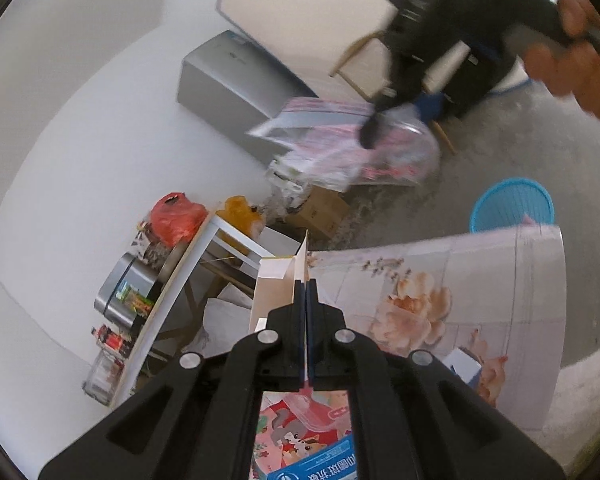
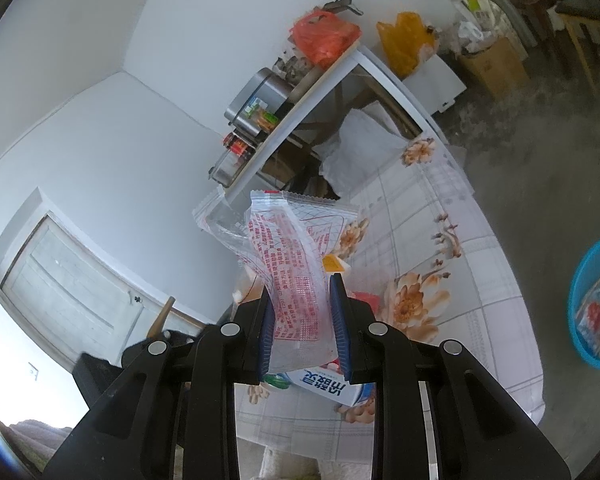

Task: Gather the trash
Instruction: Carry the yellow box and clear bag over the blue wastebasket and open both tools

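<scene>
Two pieces of trash are in hand at once. The left gripper (image 1: 305,280) is clenched on the thin wall of a white carton (image 1: 278,284), whose flap rises toward 12 o'clock from the pinched fingertips. The right gripper (image 2: 302,300) grasps a clear wrapper (image 2: 296,264) printed in red, which stands up crumpled between the blue pads (image 2: 337,312) and fans out toward 11 o'clock. Both hang over the surface (image 2: 440,248), covered in a floral cloth, where a blue-and-white box (image 2: 332,390) lies below the right gripper. The blue basket (image 2: 596,304), on the floor at 3 o'clock in the right view, already holds some wrappers.

Likely risks: the limp wrapper may slide out, since the pads hold only its lower end; the carton, held by one thin panel, may pivot or tear loose in transit; either could miss the basket, which stands well apart from the surface.
</scene>
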A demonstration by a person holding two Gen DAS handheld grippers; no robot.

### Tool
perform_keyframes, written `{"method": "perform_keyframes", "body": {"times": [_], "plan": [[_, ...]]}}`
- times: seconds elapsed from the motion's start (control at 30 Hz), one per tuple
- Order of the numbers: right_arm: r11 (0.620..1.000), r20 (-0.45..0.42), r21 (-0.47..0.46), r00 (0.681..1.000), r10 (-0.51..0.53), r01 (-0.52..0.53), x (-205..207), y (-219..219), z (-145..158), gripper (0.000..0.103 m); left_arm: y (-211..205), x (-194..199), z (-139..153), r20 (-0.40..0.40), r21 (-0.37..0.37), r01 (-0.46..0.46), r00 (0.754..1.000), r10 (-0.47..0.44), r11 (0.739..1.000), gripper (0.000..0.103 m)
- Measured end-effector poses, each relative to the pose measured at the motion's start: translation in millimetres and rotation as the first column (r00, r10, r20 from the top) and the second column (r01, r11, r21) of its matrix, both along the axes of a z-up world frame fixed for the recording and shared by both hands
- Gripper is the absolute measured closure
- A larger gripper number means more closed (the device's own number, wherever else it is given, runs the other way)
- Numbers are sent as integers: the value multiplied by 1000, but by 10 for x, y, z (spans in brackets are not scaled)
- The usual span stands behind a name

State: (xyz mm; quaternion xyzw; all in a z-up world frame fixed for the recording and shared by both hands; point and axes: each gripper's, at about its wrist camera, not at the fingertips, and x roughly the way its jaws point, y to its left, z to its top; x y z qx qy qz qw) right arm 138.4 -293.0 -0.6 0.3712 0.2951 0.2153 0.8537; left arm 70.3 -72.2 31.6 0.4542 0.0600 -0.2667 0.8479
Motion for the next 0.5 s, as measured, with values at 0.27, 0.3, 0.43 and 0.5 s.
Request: {"method": "perform_keyframes", "body": {"times": [0.27,0.3,0.43,0.5], "plan": [[999,28,5,999,-37,37,-133,-123,69,79,89,148,421,-145,-203,-26,989,-4,979,103],[999,31,6,999,-44,44,-161,-155,71,79,80,168,461,-159,-220,-25,987,-10,975,103],[997,37,14,996,-79,78,-279,-293,66,79,-11,221,599,-218,-291,-18,975,-48,957,103],[995,37,19,994,-102,102,-348,-376,52,79,-85,227,645,-246,-315,-7,966,-75,949,103]]}}
